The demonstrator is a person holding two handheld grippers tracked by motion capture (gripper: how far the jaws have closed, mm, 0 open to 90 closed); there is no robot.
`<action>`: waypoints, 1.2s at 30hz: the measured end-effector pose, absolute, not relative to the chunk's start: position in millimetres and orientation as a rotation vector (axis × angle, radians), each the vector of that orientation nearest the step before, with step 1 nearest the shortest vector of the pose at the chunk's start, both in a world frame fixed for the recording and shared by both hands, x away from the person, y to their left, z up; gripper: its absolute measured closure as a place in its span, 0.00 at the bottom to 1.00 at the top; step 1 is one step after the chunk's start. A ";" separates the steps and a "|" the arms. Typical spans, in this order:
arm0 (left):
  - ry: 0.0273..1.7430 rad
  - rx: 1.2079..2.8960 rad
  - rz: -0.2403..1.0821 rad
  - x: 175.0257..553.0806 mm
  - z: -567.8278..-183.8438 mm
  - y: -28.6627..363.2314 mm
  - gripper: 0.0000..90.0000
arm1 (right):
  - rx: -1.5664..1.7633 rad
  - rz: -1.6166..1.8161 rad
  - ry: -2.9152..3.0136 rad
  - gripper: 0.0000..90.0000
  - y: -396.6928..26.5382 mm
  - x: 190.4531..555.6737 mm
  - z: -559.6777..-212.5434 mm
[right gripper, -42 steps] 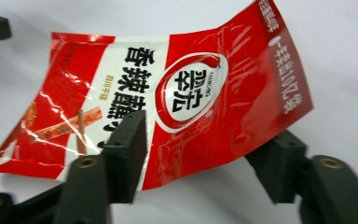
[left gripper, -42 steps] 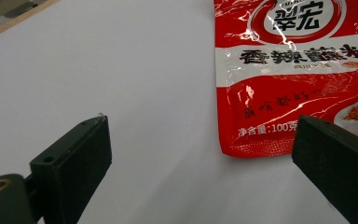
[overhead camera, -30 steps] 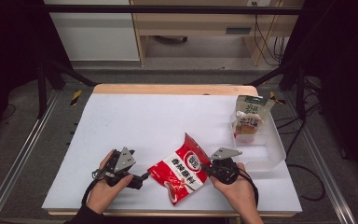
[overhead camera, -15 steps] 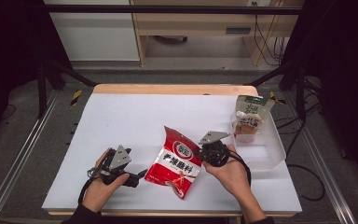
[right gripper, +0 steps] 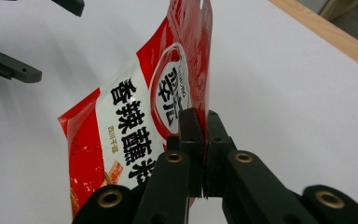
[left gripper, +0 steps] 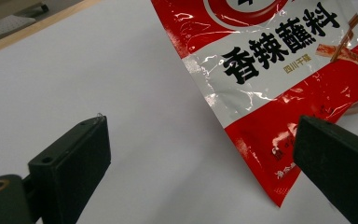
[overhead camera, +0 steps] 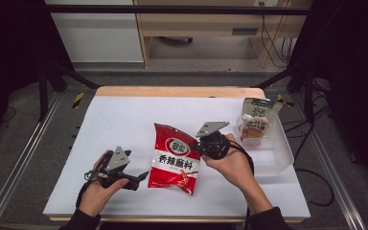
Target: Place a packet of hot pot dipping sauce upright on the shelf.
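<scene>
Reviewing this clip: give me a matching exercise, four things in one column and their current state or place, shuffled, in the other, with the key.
Things:
1. red sachet
2. left gripper
3. right gripper
4. clear plastic bin

States or places:
A. jaws apart, nothing between them, near the sachet's lower corner
B. at the table's right edge, with a green-topped pouch standing in it
C. pinched at one edge and raised off the white tabletop
D. jaws shut on the sachet's edge

Pairs: 1-C, 2-A, 3-D, 4-B
</scene>
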State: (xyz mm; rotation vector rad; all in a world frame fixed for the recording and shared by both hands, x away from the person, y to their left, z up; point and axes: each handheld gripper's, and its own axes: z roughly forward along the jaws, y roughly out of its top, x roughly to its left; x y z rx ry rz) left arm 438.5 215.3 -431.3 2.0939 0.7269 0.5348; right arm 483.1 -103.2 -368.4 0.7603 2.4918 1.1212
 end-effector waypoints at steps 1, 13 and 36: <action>0.732 2.094 0.531 438.6 -430.1 216.3 0.04 | 0.748 1.129 2.496 1.00 -102.1 483.6 -365.5; 0.732 2.051 0.535 438.4 -405.7 227.1 0.04 | 0.631 1.165 2.527 1.00 -90.9 485.6 -333.1; 0.634 2.065 0.526 450.4 -366.6 229.9 0.25 | 0.415 1.159 2.584 1.00 -71.1 470.9 -306.2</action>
